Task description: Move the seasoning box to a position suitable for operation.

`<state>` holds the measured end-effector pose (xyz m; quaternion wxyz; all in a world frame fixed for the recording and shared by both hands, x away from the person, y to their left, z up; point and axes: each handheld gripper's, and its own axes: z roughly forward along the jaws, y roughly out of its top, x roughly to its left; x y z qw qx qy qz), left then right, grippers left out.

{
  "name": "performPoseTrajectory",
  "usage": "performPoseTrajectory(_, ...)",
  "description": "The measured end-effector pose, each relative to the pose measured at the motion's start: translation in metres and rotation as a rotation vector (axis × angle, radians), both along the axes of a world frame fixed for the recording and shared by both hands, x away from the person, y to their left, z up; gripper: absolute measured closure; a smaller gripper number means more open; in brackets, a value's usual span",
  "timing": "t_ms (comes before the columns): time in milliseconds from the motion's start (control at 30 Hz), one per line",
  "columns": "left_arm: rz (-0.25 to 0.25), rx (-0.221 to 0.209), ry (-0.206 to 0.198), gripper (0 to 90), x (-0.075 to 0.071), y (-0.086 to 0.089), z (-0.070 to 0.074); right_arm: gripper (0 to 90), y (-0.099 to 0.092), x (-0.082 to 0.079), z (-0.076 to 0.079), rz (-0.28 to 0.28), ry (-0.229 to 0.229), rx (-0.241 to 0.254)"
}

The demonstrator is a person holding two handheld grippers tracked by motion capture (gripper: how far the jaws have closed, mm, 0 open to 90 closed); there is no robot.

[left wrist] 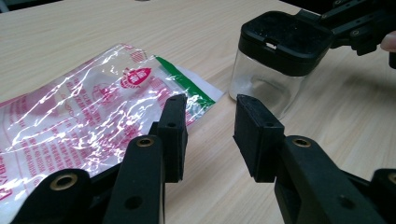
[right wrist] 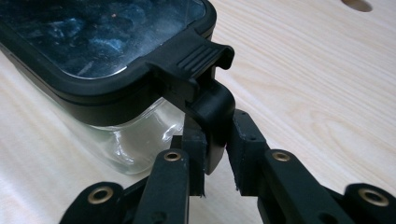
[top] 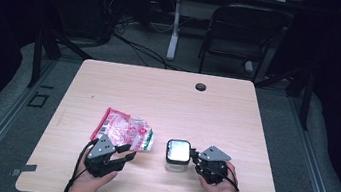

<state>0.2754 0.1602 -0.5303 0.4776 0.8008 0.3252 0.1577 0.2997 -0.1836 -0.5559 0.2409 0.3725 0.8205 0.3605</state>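
A crinkled clear plastic bag [top: 123, 130] with red print and a green strip lies flat on the wooden table [top: 158, 94], left of centre. My left gripper [top: 126, 153] rests by the bag's near right corner. In the left gripper view the left gripper [left wrist: 210, 126] stands open over bare wood, one fingertip at the edge of the bag [left wrist: 84, 121]. To the right stands a small clear jar [top: 178, 152] with a black lid [right wrist: 102, 42]. My right gripper [right wrist: 217, 144] is shut on the lid's hanging latch [right wrist: 210, 102] on the jar's right side.
A black folding chair [top: 243, 30] and a white desk leg [top: 174, 31] stand beyond the table's far edge. A round cable hole [top: 201, 86] sits near that edge. The person's hands come in over the front edge.
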Motion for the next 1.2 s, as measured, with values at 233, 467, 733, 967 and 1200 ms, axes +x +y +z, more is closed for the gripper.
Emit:
performPoseTrajectory(233, -0.03, 0.004, 0.009, 64.1, -0.001, -0.01, -0.003, 78.2, 0.014, -0.012, 0.001, 0.075, 0.006, -0.014)
performPoseTrajectory(467, -0.045, 0.014, 0.003, 64.1, -0.005, -0.016, -0.003, 72.9, 0.019, -0.017, 0.003, 0.133, 0.046, 0.039)
performPoseTrajectory(733, -0.043, 0.008, 0.008, 65.2, -0.006, -0.014, 0.001, 65.6, 0.001, -0.026, 0.019, 0.151, 0.101, 0.151)
performPoseTrajectory(967, -0.062, -0.047, 0.073, 66.1, 0.007, -0.016, 0.018, 71.7, -0.003, -0.032, 0.048, 0.064, 0.119, 0.223)
performPoseTrajectory(1200, -0.09, -0.078, 0.11, 62.9, 0.024, -0.028, 0.031, 77.0, 0.019, -0.014, 0.082, -0.048, 0.201, 0.196)
